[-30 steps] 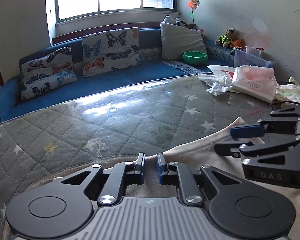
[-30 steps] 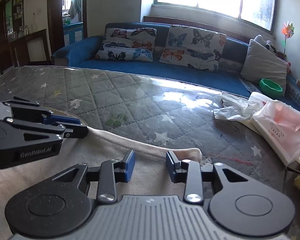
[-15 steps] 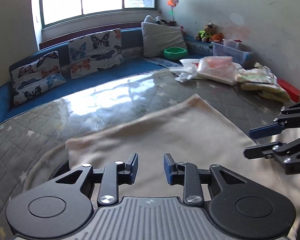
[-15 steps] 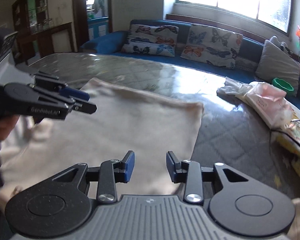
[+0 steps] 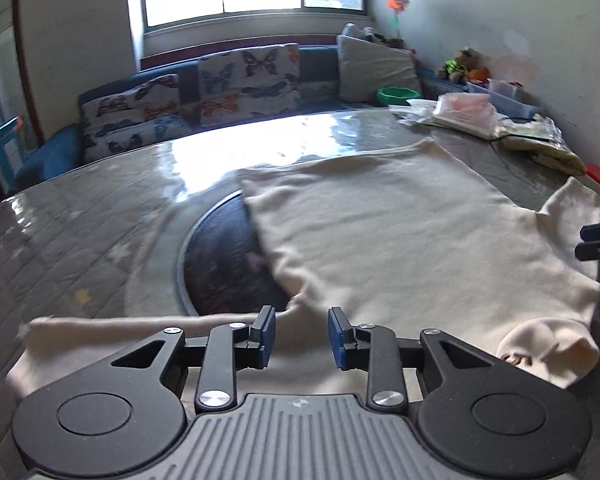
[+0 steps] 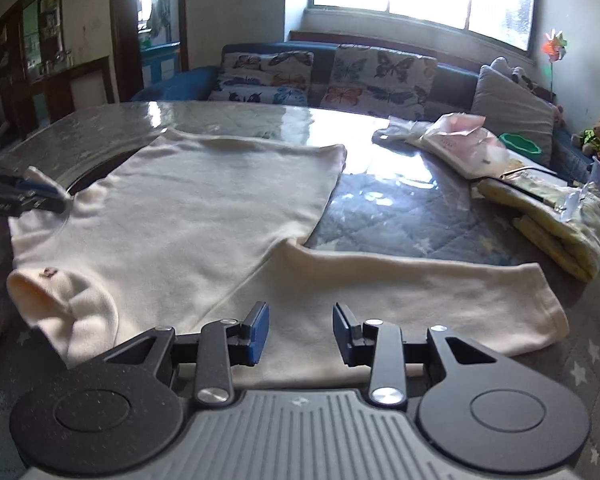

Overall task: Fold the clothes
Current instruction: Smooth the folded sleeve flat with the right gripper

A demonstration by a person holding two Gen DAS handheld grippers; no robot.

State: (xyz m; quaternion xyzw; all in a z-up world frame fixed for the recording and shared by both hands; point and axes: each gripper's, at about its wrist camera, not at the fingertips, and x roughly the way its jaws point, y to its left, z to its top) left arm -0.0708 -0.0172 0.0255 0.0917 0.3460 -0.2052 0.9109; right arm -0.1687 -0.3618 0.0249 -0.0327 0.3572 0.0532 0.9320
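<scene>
- The cream long-sleeved top [image 6: 204,208] lies spread flat across the middle of the counter [image 6: 400,216], hem toward the top of the frame, collar at lower left, one sleeve running out to the right; I judge it light, soft and limp, likely to sag and drag on the glossy sheet over the quilted star cloth
- My right hand-held gripper [image 6: 300,334] hovers over the sleeve root, jaws opening, nothing pinched; my left hand-held gripper [image 5: 302,338] is released too, above the other shoulder
- Best hold, I think: pinch a seam, cuff or shoulder edge; knit is matte, faintly fuzzy, with a thick rolled collar
</scene>
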